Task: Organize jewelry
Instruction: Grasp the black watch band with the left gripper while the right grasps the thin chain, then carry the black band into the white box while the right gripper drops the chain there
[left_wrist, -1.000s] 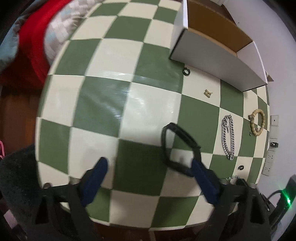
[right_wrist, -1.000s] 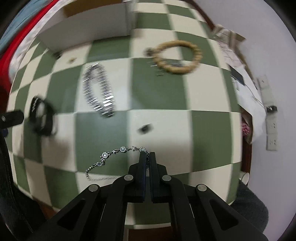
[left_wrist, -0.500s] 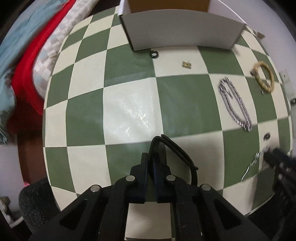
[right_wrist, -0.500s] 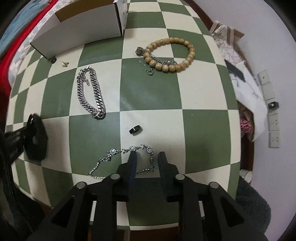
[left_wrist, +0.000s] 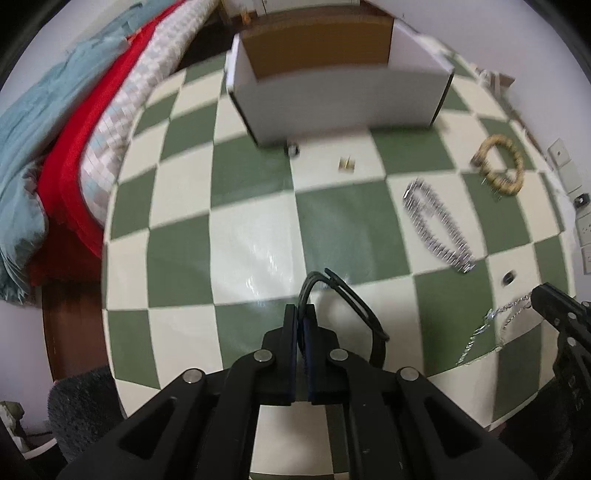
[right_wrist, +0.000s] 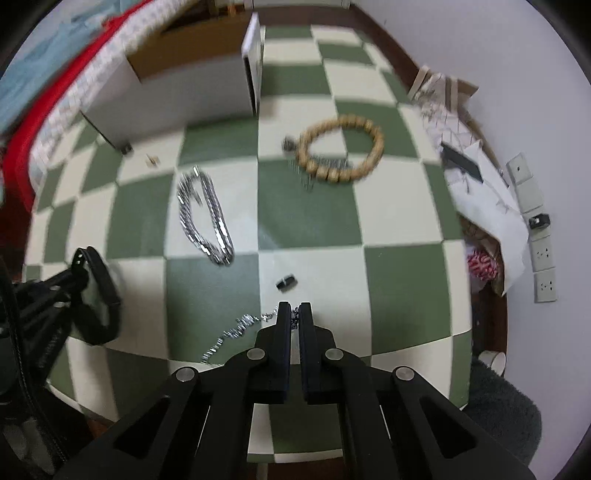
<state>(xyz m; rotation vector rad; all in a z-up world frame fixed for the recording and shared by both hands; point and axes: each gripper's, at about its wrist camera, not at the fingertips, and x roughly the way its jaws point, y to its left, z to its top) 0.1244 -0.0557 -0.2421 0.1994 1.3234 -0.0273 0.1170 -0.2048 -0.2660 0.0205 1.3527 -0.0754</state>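
Observation:
My left gripper (left_wrist: 302, 314) is shut on a black bangle (left_wrist: 354, 306) and holds it above the checkered table; the bangle also shows in the right wrist view (right_wrist: 98, 295). My right gripper (right_wrist: 294, 312) is shut on a thin silver chain bracelet (right_wrist: 236, 330), which hangs from it; the chain also shows in the left wrist view (left_wrist: 491, 328). A white open box with a brown inside (left_wrist: 343, 99) stands at the back of the table. A thick silver chain (right_wrist: 205, 218) and a wooden bead bracelet (right_wrist: 341, 153) lie on the table.
A small black ring (right_wrist: 286, 282) lies just ahead of my right gripper. Another black ring (left_wrist: 293, 149) and a small gold piece (left_wrist: 346, 164) lie near the box. Red and blue bedding (left_wrist: 66, 122) is on the left. Papers (right_wrist: 476, 184) lie at the right edge.
Both grippers have risen with their pieces. The right gripper has closed on the thin silver chain and lifted it. The left gripper has carried the black bangle up off the table.

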